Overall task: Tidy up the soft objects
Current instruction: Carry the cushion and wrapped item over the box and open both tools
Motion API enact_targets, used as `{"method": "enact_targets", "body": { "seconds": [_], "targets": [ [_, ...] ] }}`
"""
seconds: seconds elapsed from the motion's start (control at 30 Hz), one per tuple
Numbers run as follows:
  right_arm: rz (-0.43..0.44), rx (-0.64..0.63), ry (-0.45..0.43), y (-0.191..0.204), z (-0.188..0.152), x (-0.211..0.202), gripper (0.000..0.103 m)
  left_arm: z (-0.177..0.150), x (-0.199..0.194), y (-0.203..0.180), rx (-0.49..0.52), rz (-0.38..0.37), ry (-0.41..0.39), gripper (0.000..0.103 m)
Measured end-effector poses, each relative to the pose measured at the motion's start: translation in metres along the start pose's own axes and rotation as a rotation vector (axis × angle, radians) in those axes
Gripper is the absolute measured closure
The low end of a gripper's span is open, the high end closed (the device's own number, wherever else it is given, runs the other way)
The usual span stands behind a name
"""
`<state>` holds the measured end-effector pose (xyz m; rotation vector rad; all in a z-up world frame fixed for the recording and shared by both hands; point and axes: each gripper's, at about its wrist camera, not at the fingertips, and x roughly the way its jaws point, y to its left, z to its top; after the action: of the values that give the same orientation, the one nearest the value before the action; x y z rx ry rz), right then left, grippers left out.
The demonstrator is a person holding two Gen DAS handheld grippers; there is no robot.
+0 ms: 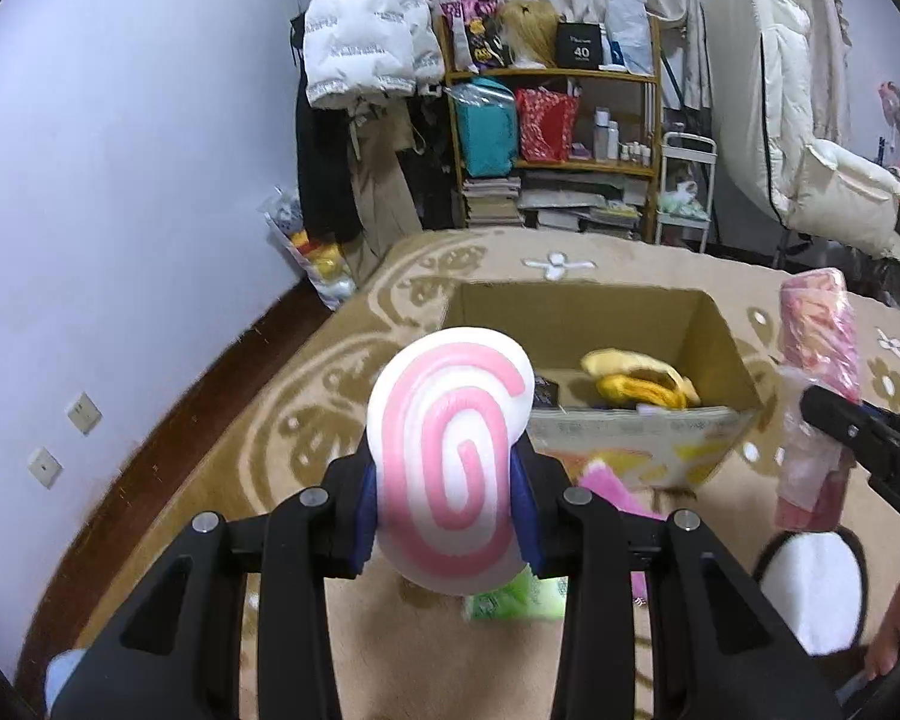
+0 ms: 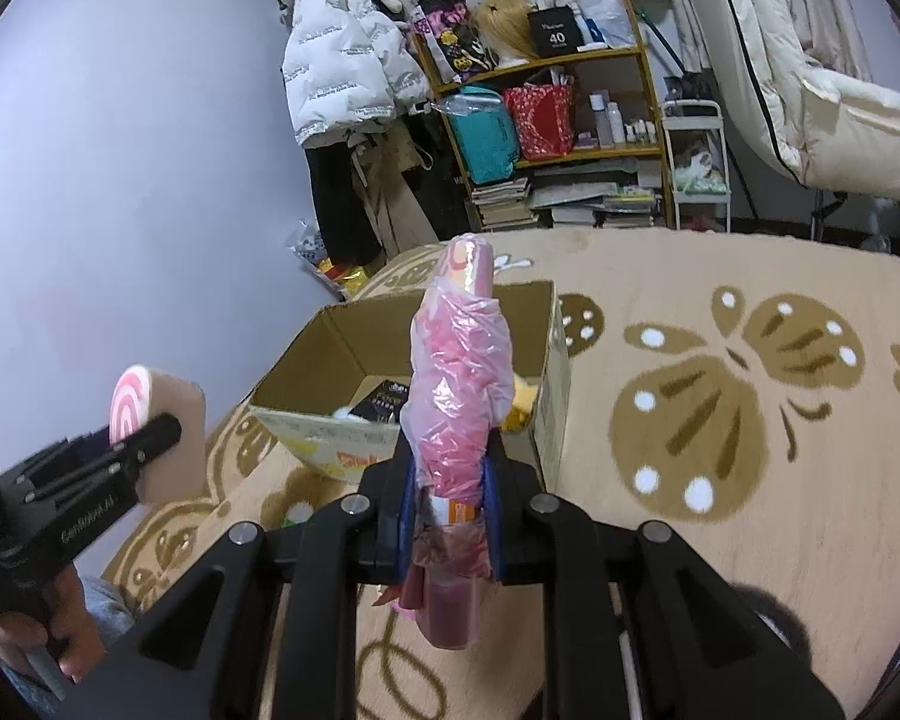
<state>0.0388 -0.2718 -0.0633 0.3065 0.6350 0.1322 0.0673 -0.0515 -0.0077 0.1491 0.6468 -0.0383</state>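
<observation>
My left gripper (image 1: 450, 480) is shut on a soft white roll with a pink swirl (image 1: 450, 456), held above the rug in front of an open cardboard box (image 1: 576, 306). The swirl roll also shows at the left of the right wrist view (image 2: 129, 408). My right gripper (image 2: 450, 492) is shut on a long pink roll in a plastic bag (image 2: 456, 384), held upright near the box's front right corner. The pink roll also shows at the right of the left wrist view (image 1: 816, 384). The box (image 2: 354, 336) holds a yellow plush (image 1: 636, 378) and a dark packet (image 2: 381, 402).
The box stands on a beige rug with brown flower patterns (image 2: 720, 396). A green packet (image 1: 516, 600), a pink item (image 1: 606, 486) and a black-and-white plush (image 1: 810, 582) lie near the box. A crowded shelf (image 1: 552, 120), hanging coats and a white wall stand behind.
</observation>
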Motion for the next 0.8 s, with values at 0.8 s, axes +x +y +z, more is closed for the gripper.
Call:
{"method": "enact_targets", "body": {
  "seconds": [0.8],
  "targets": [
    [-0.005,-0.165,0.039,0.011,0.049,0.059,0.083,0.071,0.051,-0.014,0.054,-0.048,-0.092,0.067]
  ]
}}
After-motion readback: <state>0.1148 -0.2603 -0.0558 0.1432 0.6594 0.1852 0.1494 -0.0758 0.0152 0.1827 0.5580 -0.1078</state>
